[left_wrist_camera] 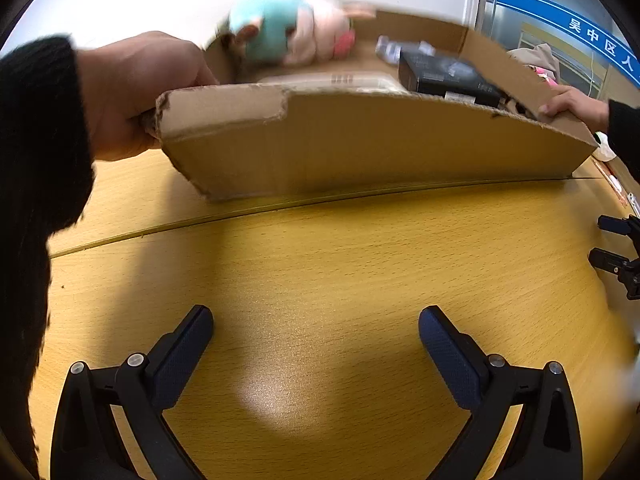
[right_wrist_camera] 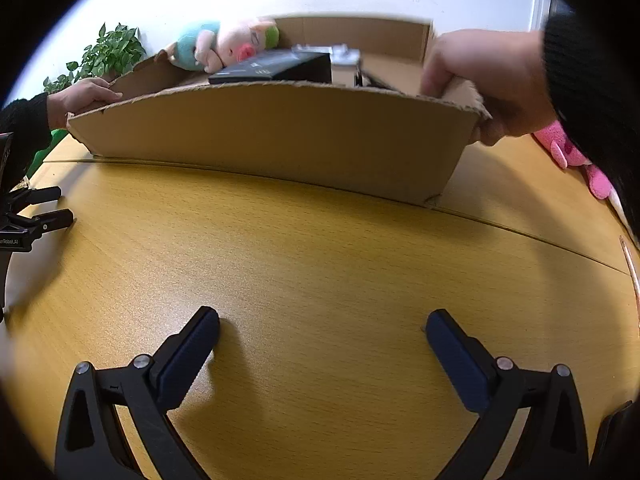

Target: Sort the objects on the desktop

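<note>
Yellow wooden bench [left_wrist_camera: 320,280] carries a cardboard box [left_wrist_camera: 360,148] at its far side, gripped at both ends by bare hands [left_wrist_camera: 132,92], holding seemingly a plush pig [right_wrist_camera: 224,46] and black box [right_wrist_camera: 276,66], while left tool [left_wrist_camera: 316,332] and right tool [right_wrist_camera: 322,334] gape wide, empty.

A plain brown cardboard box [right_wrist_camera: 276,136] sits on the yellow wood-grain table [right_wrist_camera: 320,264]. A teal, pale pink and green plush toy [right_wrist_camera: 224,46] lies in it beside a black case [right_wrist_camera: 272,66]. A bright pink plush [right_wrist_camera: 568,152] lies at the table's right edge. The gripper pads [left_wrist_camera: 180,356] are dark blue, finely dotted.
</note>
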The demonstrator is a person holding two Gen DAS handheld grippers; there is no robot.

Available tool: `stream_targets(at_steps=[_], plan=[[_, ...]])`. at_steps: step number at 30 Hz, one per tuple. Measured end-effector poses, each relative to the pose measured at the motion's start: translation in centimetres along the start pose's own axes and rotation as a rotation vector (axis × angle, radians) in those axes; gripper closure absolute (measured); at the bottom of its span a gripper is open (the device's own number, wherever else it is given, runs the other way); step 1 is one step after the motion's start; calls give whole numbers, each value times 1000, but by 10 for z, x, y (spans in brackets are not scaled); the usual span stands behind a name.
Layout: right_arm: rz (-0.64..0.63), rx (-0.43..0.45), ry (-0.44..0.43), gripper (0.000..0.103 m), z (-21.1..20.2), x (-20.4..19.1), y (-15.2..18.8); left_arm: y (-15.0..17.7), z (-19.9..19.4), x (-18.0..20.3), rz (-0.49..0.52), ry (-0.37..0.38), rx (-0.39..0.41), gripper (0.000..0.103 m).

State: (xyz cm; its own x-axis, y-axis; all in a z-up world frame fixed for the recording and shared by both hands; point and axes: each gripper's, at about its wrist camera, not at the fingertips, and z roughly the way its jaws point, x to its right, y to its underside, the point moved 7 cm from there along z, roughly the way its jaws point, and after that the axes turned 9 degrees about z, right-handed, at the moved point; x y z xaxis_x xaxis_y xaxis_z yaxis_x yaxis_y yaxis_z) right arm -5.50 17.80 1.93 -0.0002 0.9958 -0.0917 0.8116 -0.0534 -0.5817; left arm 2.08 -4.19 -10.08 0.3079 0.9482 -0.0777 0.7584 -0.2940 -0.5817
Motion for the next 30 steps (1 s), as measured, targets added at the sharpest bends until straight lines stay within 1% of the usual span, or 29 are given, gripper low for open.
stream_targets(at_steps=[30], plan=[[0, 0, -1, 0, -3, 1, -1, 0, -5, -1, 7, 4, 2, 0]])
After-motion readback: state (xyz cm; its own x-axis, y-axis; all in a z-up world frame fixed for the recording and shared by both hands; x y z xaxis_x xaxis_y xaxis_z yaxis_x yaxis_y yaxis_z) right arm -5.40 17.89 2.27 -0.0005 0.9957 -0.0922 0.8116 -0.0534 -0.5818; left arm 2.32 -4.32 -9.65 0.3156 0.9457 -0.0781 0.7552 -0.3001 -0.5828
